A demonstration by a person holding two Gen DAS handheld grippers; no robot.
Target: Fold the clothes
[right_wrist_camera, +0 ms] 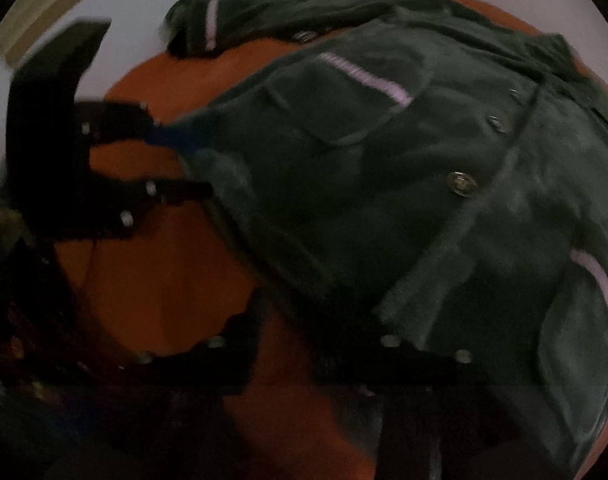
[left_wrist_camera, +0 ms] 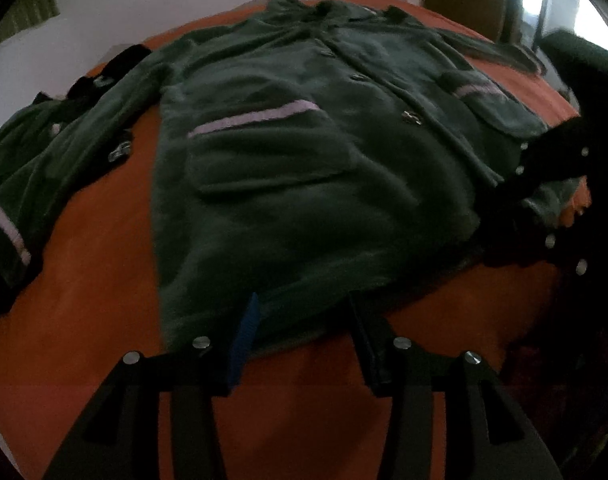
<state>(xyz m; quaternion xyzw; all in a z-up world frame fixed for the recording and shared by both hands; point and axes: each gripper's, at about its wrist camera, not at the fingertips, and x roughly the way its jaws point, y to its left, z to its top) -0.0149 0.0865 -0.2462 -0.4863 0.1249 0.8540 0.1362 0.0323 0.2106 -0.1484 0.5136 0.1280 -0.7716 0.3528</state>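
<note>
With the dark green fleece jacket (left_wrist_camera: 304, 152) spread flat on the orange bed (left_wrist_camera: 84, 260), collar at twelve o'clock, its hem lies between the apart fingers of the left hand-held gripper (left_wrist_camera: 304, 312); the right hand-held gripper (right_wrist_camera: 315, 320), also apart, straddles the hem's other corner.

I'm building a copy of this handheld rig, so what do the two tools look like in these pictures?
Both tools are matte black, built from flat angular plates joined by round silver screw heads. The left tool has two straight fingers: one carries a blue ribbed pad, the other is plain black. The right tool shows the same black plates and silver screws, though blur hides its pads. No cables, markings or sleeves are visible.
</note>
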